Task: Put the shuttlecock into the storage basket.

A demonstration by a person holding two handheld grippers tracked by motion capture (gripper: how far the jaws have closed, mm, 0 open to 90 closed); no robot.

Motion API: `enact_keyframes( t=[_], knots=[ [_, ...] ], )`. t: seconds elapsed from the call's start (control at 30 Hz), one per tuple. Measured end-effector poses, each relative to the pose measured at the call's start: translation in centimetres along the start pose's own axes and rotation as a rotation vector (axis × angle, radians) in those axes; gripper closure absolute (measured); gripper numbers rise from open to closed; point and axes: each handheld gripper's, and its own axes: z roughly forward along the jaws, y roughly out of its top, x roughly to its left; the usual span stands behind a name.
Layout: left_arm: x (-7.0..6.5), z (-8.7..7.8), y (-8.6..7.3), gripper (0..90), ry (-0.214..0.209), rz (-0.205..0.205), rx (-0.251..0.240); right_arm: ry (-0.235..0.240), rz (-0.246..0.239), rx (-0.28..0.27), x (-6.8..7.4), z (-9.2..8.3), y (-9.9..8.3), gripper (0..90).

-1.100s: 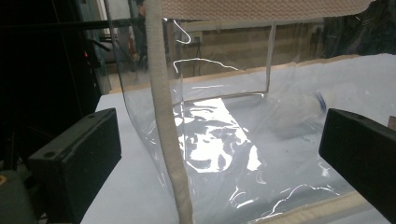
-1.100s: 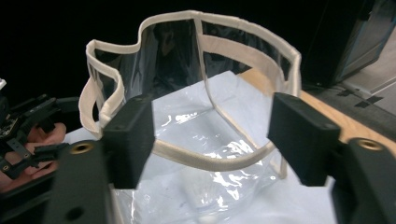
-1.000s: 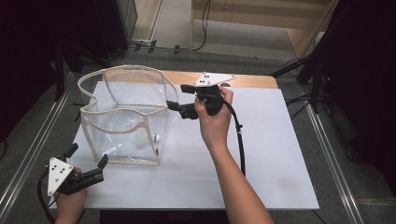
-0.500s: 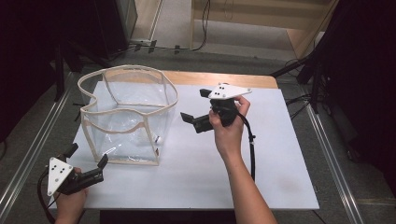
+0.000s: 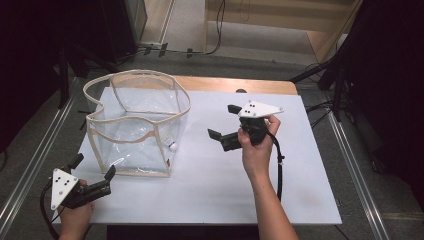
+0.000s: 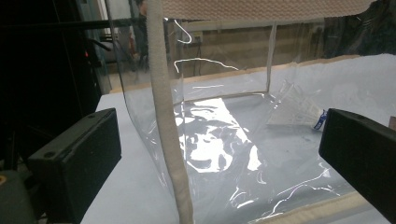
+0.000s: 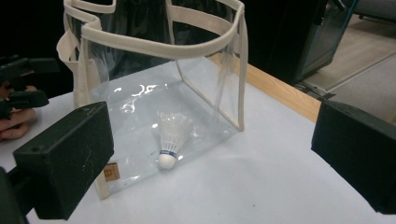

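Nearest the camera, the left gripper [image 5: 92, 182] sits at the front-left corner of the white table [image 5: 300, 200], jaws spread and empty, aimed at the corner seam of the clear tote bag [image 5: 137, 122], probably parked there to steady it. Further in, the right gripper [image 5: 224, 131] is held up mid-table, jaws wide apart with nothing in them, pointing at the bag. The shuttlecock [image 7: 170, 137] lies inside the bag on its floor, cork toward the near wall, so I'd guess it's been dropped in.
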Motion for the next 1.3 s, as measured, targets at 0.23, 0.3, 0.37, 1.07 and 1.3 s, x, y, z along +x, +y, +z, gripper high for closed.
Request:
enact_keyframes(
  t=[0.23, 0.3, 0.37, 1.07, 1.3],
  knots=[
    [0.0, 0.0, 0.0, 0.0, 0.000, 0.000, 0.000, -0.017, 0.025, -0.008, -0.5, -1.1, -1.6, 0.0],
    [0.0, 0.0, 0.0, 0.0, -0.001, 0.002, -0.001, -0.020, 0.034, -0.011, -0.6, -1.4, -2.0, 0.0],
    [0.0, 0.0, 0.0, 0.0, -0.001, 0.003, 0.000, -0.027, 0.036, -0.010, -0.7, -1.7, -2.4, 0.0],
    [-0.1, 0.0, 0.0, 0.0, -0.004, 0.009, -0.001, -0.074, 0.078, -0.006, -1.5, -3.7, -6.1, 0.0],
    [-0.1, 0.0, 0.0, 0.0, -0.004, 0.008, -0.003, -0.087, 0.082, -0.003, -1.7, -4.4, -7.0, 0.0]
  ],
)
